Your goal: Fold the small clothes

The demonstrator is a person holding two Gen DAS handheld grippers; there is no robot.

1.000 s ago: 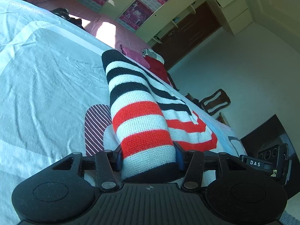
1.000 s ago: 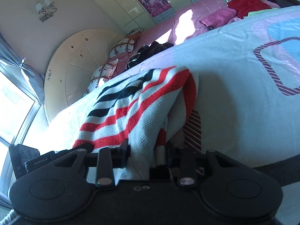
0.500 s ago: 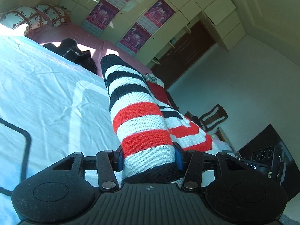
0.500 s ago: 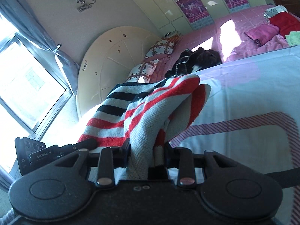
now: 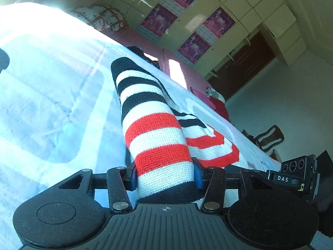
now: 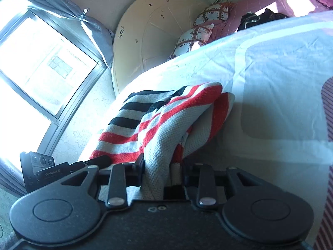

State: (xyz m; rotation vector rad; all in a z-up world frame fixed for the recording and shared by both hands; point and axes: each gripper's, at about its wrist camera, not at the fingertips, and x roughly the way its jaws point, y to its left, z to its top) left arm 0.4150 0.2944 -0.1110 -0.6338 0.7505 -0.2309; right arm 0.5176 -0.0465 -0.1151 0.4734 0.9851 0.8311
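A small knitted sweater with black, white and red stripes lies partly on a pale blue bed sheet. My left gripper is shut on one striped end of it, which rises in a roll ahead of the fingers. My right gripper is shut on another bunched edge of the same sweater, which drapes away to the left. The other gripper's body shows at the right edge of the left wrist view and at the left of the right wrist view.
A pink bed with patterned pillows and a dark heap of clothes lies beyond. Red and pink clothes sit at the sheet's far end. Cupboards with posters, a door, a chair and a bright window surround.
Both grippers have swung with the sweater still held: the views now show more of the sheet, the window and the headboard. The striped patch of the sheet has left the left view.
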